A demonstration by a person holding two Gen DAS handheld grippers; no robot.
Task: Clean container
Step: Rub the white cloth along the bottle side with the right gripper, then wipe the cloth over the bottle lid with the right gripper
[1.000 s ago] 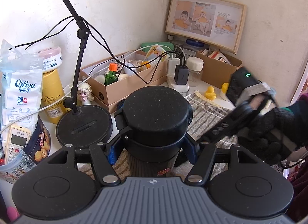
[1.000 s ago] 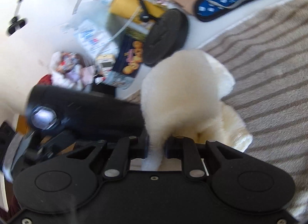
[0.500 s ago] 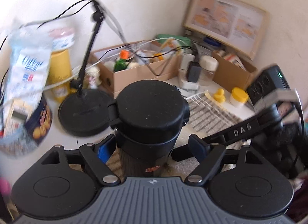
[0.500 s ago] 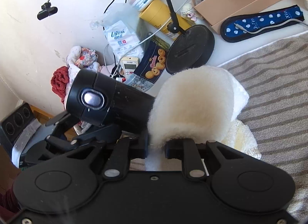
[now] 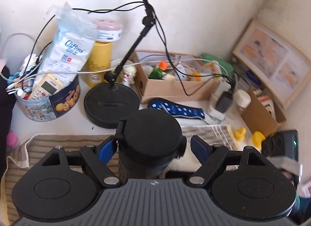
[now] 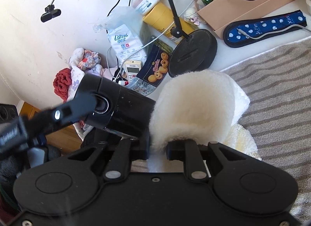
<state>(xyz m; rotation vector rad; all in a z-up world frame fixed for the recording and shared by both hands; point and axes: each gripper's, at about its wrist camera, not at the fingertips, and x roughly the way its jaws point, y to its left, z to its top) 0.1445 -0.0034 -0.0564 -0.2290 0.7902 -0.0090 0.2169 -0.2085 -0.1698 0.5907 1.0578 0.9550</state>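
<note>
Since half a second ago the left gripper [image 5: 148, 146] has let go: its blue-padded fingers [image 5: 106, 149], which had pressed the sides of the black container [image 5: 151, 138], now stand spread with a clear gap on each side of it. That view has also swung, so the cookie tin [image 5: 48, 99] with the remote control [image 5: 48, 87] in it now fills the left of the frame and the photo frame [image 5: 272, 60] has slid to the right edge.

In the left wrist view the container sits at centre, lid toward the camera, above the striped towel [image 5: 206, 130]; whether it rests on the towel I cannot tell, since its base is hidden. Behind it, at upper centre, lie the round black stand base [image 5: 111, 105] and the dotted blue pouch [image 5: 175, 109], with the cardboard box [image 5: 175, 88] beyond.

In the right wrist view the container [image 6: 120, 109] lies on its side at centre left, with a blurred finger of the left gripper across its near end. The right gripper [image 6: 157, 148], at lower centre, is closed tight on the cream fluffy cloth [image 6: 194, 109], which bulges up between its fingers and presses against the container's right end. The striped towel [image 6: 281, 93] covers the right of that frame.
</note>
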